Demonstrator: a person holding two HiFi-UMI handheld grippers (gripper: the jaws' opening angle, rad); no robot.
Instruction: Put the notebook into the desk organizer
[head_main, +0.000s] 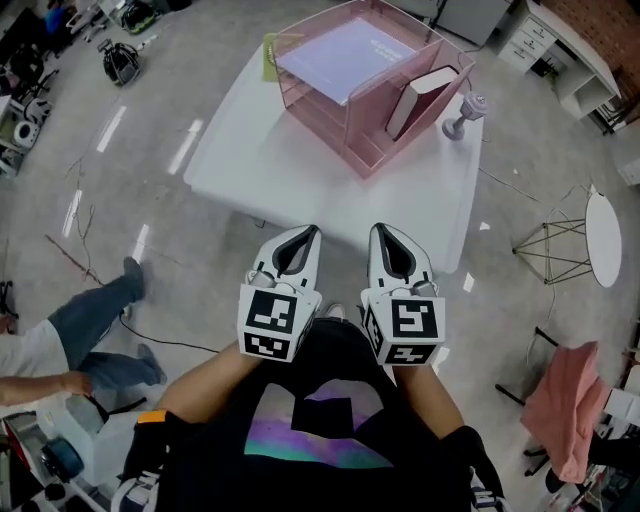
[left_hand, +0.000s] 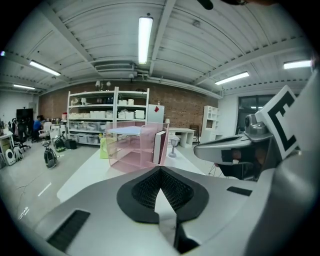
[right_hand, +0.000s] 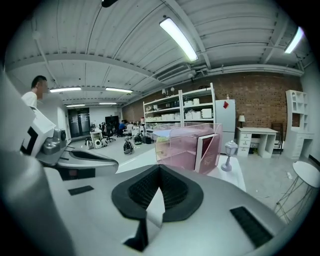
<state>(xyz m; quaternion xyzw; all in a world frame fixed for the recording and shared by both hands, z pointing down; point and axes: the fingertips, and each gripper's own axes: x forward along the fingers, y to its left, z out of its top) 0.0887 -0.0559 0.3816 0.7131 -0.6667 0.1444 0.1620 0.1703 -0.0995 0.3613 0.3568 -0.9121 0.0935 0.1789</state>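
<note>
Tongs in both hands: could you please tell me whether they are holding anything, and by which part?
Nothing is held; the left tongs and right tongs are both shut and empty.

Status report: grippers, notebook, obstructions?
Left hand-held gripper and right hand-held gripper shut, empty. Notebook standing tilted in end slot of pink organizer. Small lamp beside it, not blocking.

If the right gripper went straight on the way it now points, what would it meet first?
Most likely the pink desk organizer, at its near wall beside the notebook. The right gripper, tongs shut and empty, seems to clear the white table on the way, though depth is unclear.
</note>
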